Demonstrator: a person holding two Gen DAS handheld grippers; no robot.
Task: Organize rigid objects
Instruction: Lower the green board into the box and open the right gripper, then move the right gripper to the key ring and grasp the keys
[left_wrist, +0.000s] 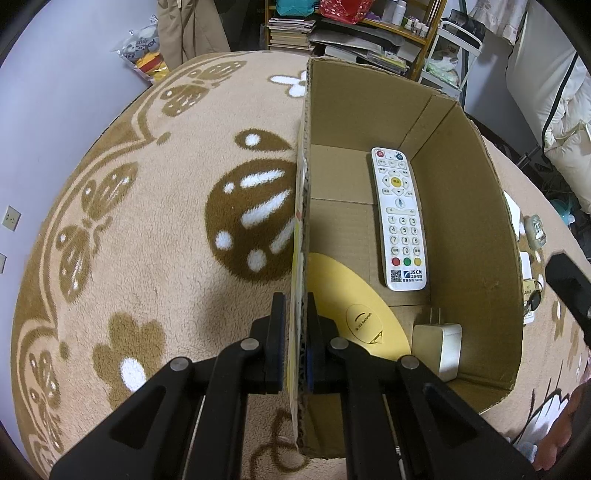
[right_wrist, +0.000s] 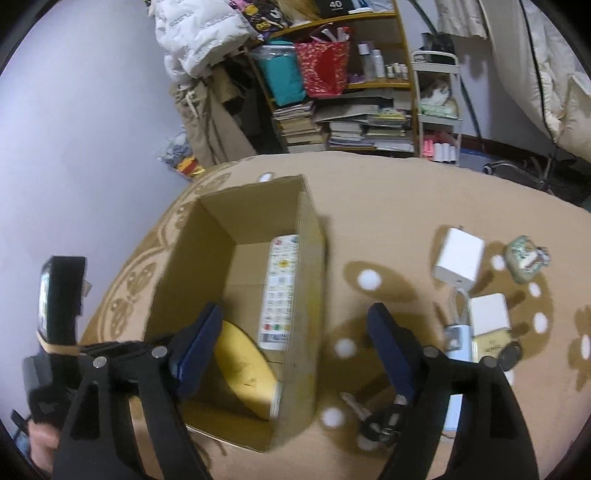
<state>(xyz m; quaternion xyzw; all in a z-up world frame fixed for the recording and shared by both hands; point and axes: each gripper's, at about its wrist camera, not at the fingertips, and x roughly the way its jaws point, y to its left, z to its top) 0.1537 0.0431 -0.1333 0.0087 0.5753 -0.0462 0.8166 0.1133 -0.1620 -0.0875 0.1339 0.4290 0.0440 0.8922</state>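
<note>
1. The left gripper (left_wrist: 296, 339) has its jaws closed tight on the near end of the left wall of the cardboard box (left_wrist: 469, 206), one pad outside the wall, one inside.
2. The right gripper (right_wrist: 295, 354) hangs above the box's near right corner with its jaws spread wide and nothing between them; one finger (right_wrist: 199, 343) is over the box interior, the other over the blanket (right_wrist: 388, 206).
3. Inside the box, closest, a yellow disc-shaped object (left_wrist: 354, 299) lies on the floor against the left wall, and a white plug adapter (left_wrist: 437, 347) stands upright in the near right corner.
4. Further in, a white remote control (left_wrist: 399, 218) lies flat along the right wall, buttons up.
5. Right of the box, on the blanket, lie a bunch of keys (right_wrist: 376, 424), two white chargers (right_wrist: 458, 258) with a cable, and a small patterned pouch (right_wrist: 526, 258), all well apart from the box.
6. Beyond the patterned blanket stands a cluttered shelf (right_wrist: 369, 85) with stacked books.
</note>
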